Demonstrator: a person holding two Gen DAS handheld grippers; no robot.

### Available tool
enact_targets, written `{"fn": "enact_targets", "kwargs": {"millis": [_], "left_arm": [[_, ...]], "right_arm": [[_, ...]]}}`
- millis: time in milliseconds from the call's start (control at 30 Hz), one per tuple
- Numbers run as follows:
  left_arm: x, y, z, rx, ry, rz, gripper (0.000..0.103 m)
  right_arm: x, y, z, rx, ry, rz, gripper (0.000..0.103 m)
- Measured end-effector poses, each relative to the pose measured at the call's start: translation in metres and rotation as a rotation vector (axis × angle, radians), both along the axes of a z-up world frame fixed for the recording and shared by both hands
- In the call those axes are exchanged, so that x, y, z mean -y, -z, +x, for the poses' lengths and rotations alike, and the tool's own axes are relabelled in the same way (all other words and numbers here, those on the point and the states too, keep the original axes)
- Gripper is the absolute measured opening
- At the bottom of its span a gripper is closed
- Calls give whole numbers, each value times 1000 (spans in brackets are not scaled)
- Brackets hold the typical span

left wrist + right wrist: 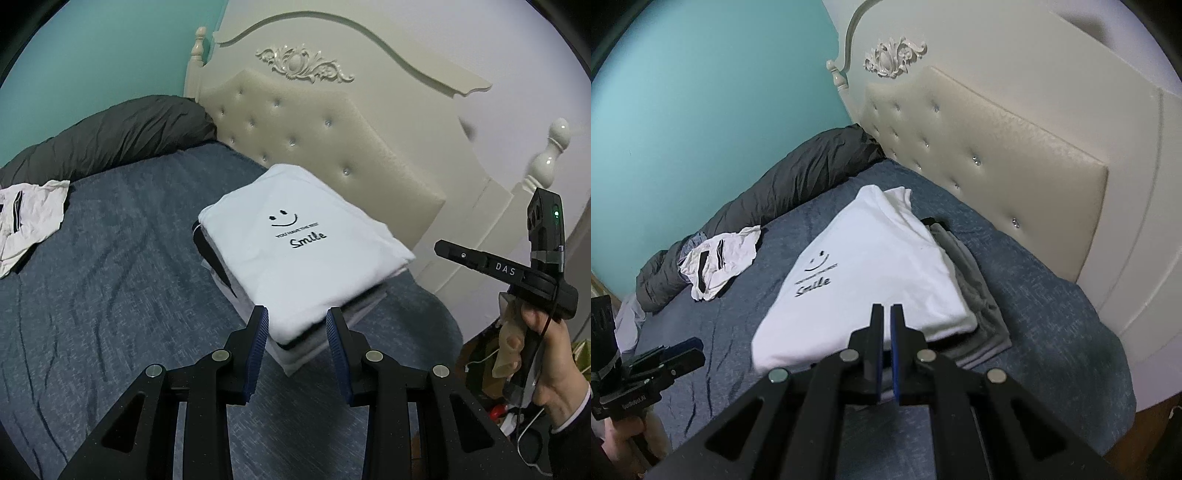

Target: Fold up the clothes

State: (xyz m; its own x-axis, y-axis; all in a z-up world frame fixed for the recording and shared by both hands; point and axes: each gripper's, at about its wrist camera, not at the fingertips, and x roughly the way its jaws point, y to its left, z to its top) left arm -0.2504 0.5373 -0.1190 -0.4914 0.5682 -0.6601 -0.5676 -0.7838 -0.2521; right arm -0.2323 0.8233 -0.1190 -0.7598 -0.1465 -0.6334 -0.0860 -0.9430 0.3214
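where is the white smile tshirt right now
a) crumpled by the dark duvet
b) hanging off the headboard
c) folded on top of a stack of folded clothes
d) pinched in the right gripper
c: the white Smile T-shirt lies flat and folded on the stack of folded clothes, whose grey and dark layers show beneath its edges.

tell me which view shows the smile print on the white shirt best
The left wrist view: the smile print faces the camera, face and lettering readable on the folded white shirt. The right wrist view shows it slanted and blurred.
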Motion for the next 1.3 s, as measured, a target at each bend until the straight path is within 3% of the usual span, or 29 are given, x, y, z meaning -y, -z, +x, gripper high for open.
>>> {"fn": "enact_targets", "kwargs": {"millis": [467,833,1300], "left_arm": [[29,-36,44,-44,3,23,37],[49,-58,78,-84,19,26,44],[71,-78,123,-139,49,33,56]], "right_arm": [[38,-35,61,-43,16,34,3],[72,-60,110,-75,22,63,6],[106,-75,171,-117,42,69,27]]}}
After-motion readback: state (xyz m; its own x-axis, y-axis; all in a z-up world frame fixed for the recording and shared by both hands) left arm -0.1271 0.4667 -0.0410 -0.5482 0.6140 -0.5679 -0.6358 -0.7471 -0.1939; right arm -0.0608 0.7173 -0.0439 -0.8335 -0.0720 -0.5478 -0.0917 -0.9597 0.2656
